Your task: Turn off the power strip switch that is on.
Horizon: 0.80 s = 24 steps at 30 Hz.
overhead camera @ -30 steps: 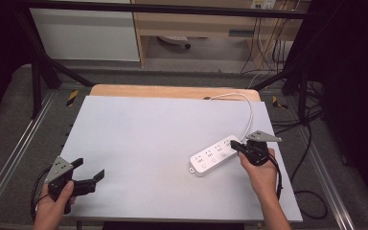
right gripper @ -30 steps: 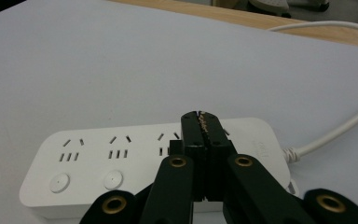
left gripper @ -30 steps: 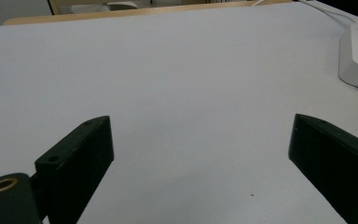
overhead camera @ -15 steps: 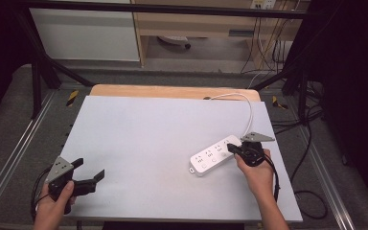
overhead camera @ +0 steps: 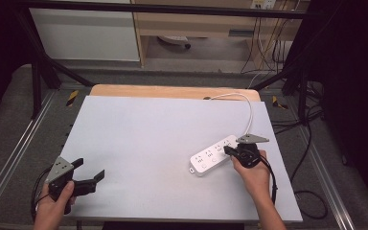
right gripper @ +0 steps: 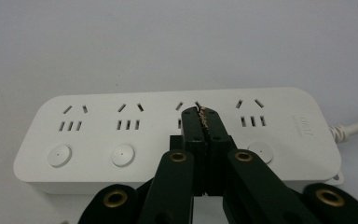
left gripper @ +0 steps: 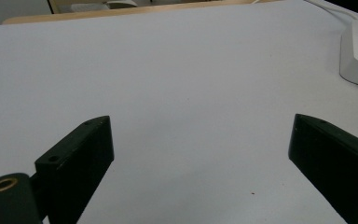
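Four-outlet white pwr strip (right gripper: pixel 177 135), corded

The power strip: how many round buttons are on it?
3 show on the power strip: two at left, one at right. A fourth may hide behind the hand-held gripper.

Grey mat (overhead camera: pixel 148 139) over wooden table (overhead camera: pixel 172 91); white cabinet (overhead camera: pixel 86 33) behind.

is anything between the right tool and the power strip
Nothing visible. The right tool, jaws shut, is already over the white power strip, its tips above the third socket group from the left in the right gripper view. The left tool hangs open far off, near the table's front left corner.
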### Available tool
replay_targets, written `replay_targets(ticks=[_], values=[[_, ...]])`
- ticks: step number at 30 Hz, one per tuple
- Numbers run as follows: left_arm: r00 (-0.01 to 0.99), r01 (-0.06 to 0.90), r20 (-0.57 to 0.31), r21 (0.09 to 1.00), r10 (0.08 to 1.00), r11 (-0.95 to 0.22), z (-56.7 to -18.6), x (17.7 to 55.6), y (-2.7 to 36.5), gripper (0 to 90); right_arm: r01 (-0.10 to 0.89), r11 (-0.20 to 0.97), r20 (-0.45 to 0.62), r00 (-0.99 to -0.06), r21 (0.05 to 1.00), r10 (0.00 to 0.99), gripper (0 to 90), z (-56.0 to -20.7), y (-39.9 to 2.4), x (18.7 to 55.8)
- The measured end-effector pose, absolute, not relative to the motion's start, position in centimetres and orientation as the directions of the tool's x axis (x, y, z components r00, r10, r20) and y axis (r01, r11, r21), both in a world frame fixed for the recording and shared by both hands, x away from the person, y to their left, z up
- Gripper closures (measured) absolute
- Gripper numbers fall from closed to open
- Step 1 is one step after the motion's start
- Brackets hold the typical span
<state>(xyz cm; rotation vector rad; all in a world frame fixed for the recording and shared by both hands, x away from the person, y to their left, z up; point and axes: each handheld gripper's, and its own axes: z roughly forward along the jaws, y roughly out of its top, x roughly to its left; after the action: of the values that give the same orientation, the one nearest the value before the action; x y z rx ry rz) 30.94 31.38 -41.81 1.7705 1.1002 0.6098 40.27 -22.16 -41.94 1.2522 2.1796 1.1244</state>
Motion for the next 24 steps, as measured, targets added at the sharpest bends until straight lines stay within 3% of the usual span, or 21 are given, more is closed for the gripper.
replay_targets(ticks=[24], values=[[0.476,0.415,-0.059,0.895,0.878,-0.165,-41.82,30.92,31.34,6.4,0.551,0.290,0.053,-0.523,0.782,0.851,90.0,-42.51,-21.75,40.36]])
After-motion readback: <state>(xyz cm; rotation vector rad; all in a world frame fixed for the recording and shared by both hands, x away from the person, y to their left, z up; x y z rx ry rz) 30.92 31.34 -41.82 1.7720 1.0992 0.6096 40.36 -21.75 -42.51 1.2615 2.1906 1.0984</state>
